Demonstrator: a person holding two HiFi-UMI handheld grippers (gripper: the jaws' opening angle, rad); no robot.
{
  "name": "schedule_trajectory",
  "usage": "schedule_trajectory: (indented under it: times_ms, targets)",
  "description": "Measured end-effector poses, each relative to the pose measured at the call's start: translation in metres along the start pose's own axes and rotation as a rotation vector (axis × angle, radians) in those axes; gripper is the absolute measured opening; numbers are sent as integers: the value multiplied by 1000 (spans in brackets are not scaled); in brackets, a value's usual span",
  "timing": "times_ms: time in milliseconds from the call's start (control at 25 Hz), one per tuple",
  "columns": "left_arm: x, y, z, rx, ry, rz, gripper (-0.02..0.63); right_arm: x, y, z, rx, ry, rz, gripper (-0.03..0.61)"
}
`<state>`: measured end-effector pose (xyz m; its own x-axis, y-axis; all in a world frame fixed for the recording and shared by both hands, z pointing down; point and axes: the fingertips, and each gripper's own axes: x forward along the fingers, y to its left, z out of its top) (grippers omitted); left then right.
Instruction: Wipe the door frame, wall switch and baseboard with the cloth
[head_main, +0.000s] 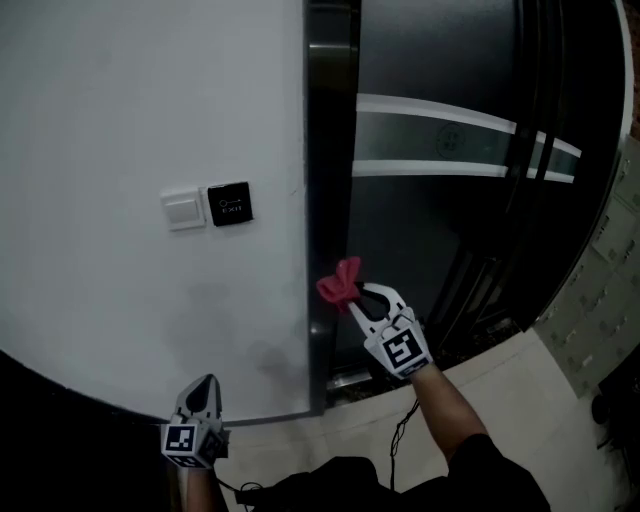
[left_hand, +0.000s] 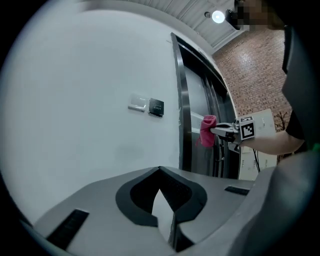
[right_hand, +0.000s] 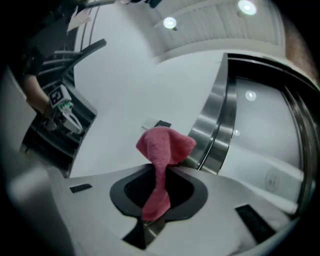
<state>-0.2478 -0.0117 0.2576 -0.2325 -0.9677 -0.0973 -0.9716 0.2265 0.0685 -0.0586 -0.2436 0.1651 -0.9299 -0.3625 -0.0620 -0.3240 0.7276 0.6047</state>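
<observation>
A red cloth (head_main: 340, 283) is bunched at the tip of my right gripper (head_main: 352, 300), which is shut on it. The cloth is held up against the dark metal door frame (head_main: 330, 200), about mid-height. In the right gripper view the cloth (right_hand: 165, 145) sticks out past the jaws, with the frame (right_hand: 215, 130) just behind it. A white wall switch (head_main: 183, 210) and a black exit button (head_main: 230, 203) sit on the white wall left of the frame. My left gripper (head_main: 205, 382) hangs low by the wall, shut and holding nothing. Seen from the left gripper view, the cloth (left_hand: 207, 130) rests on the frame (left_hand: 183, 125).
Right of the frame is a dark glass door with frosted stripes (head_main: 450, 140). Pale floor tiles (head_main: 500, 380) lie below it, and grey lockers (head_main: 600, 300) stand at the far right. A cable (head_main: 400, 440) hangs under my right forearm. A brick wall (left_hand: 255, 75) shows beyond the door.
</observation>
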Motion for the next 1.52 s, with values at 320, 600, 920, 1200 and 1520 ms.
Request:
schedule_trajectory:
  times_ms: [320, 600, 920, 1200, 1520]
  targets:
    - [12, 27, 7, 8, -23, -70, 0, 74, -54, 76, -784, 111, -204, 55]
    - [18, 41, 2, -31, -64, 29, 0, 93, -92, 116, -935, 40, -379, 55]
    - [16, 23, -20, -98, -67, 70, 0, 115, -67, 54, -928, 100, -295, 55]
    - [13, 28, -29, -97, -17, 100, 0, 117, -52, 19, -891, 133, -263, 55]
    - [20, 21, -37, -90, 27, 64, 0, 114, -42, -3, -845, 173, -229, 57]
